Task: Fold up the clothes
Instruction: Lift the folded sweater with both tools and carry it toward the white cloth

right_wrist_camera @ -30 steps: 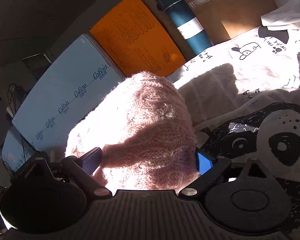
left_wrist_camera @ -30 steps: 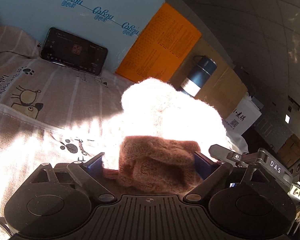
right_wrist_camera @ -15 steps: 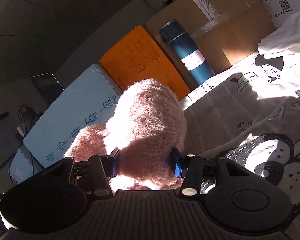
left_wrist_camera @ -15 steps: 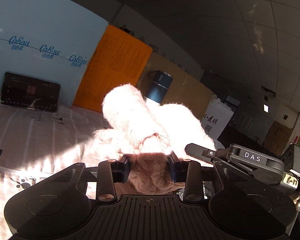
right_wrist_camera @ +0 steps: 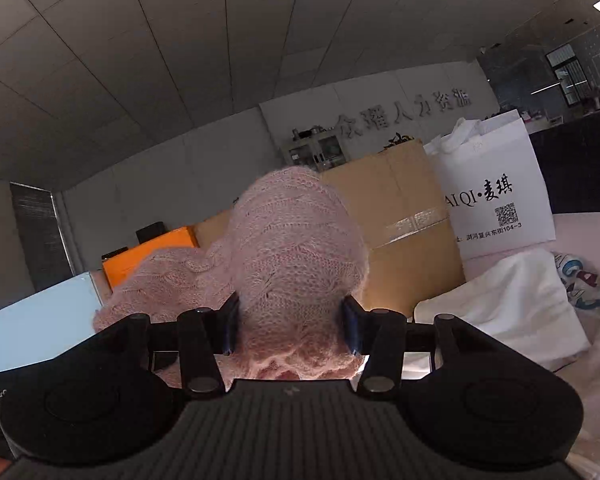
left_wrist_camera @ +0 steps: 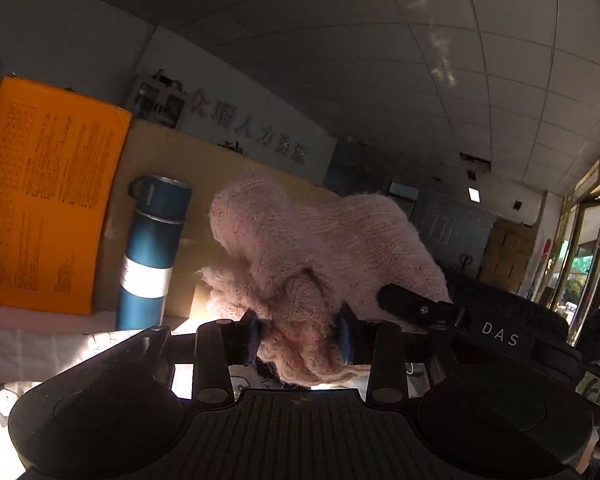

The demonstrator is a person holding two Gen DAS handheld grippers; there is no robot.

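A fluffy pink knitted sweater [left_wrist_camera: 300, 248] is held up in the air by both grippers. My left gripper [left_wrist_camera: 298, 338] is shut on a bunched part of it, blue pads pressing the knit from both sides. My right gripper [right_wrist_camera: 290, 328] is shut on another bunched part of the pink sweater [right_wrist_camera: 296, 248], which bulges up between the fingers. The other gripper's black body [left_wrist_camera: 500, 336], marked DAS, shows at the right of the left wrist view. Both cameras tilt up toward the ceiling, so the table surface is mostly hidden.
A blue thermos [left_wrist_camera: 152, 256], an orange board [left_wrist_camera: 44, 196] and a cardboard box [right_wrist_camera: 400, 232] stand at the back. A white paper bag [right_wrist_camera: 496, 196] and folded white cloth [right_wrist_camera: 508, 308] lie to the right. A pale blue board [right_wrist_camera: 40, 328] is at the left.
Both grippers closed on the pink sweater and lifted it off the printed cloth. The views tilted upward from the table to the back wall and ceiling.
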